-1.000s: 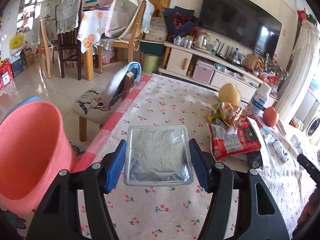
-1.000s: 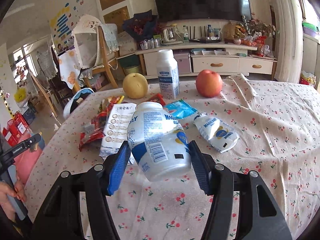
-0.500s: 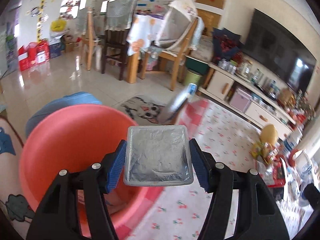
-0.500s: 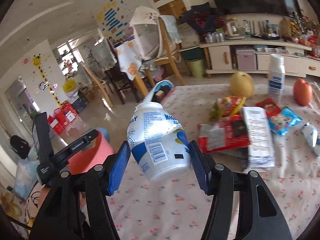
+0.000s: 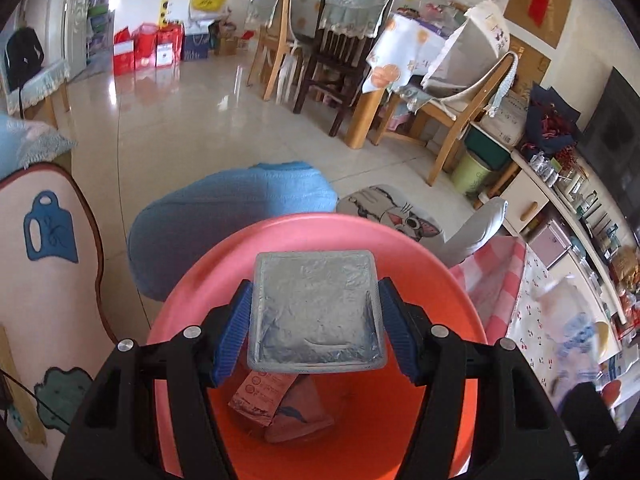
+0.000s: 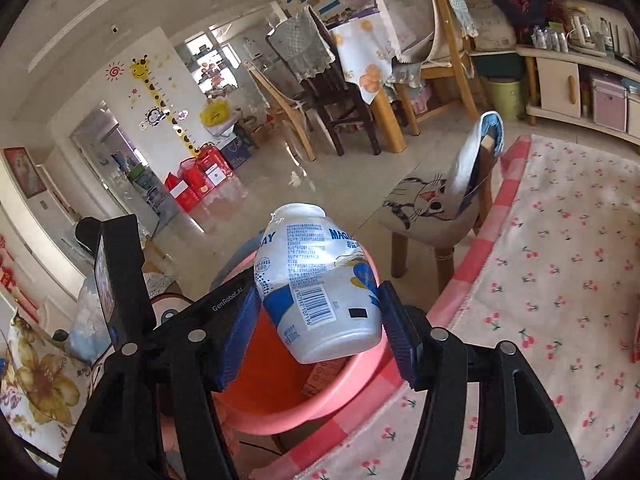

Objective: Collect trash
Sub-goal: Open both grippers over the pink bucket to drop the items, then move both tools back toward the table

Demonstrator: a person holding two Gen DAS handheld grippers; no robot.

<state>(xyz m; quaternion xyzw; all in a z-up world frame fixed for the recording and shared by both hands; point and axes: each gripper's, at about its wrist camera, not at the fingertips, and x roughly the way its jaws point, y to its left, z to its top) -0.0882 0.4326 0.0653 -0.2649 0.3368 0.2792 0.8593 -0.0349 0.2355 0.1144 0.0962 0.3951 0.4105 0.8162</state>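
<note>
left wrist view: left gripper [image 5: 316, 330], ribbed blue pads clamped on a square, crinkled silver foil pouch [image 5: 315, 312], held over a round, smooth pink plastic bin [image 5: 460, 292] with wrappers inside. right wrist view: right gripper [image 6: 318, 328] grasping a dented white plastic bottle [image 6: 320, 280], tilted above the bin's rim beside the cherry-print tablecloth [image 6: 560, 280].

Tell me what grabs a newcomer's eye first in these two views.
The pink bucket fills the lower left-wrist view, with the left tongs shut on a square foil pouch right above its opening, where a crumpled wrapper already lies. In the right-wrist view, the right tongs clamp a white and blue plastic bottle over the same bucket's rim.
</note>
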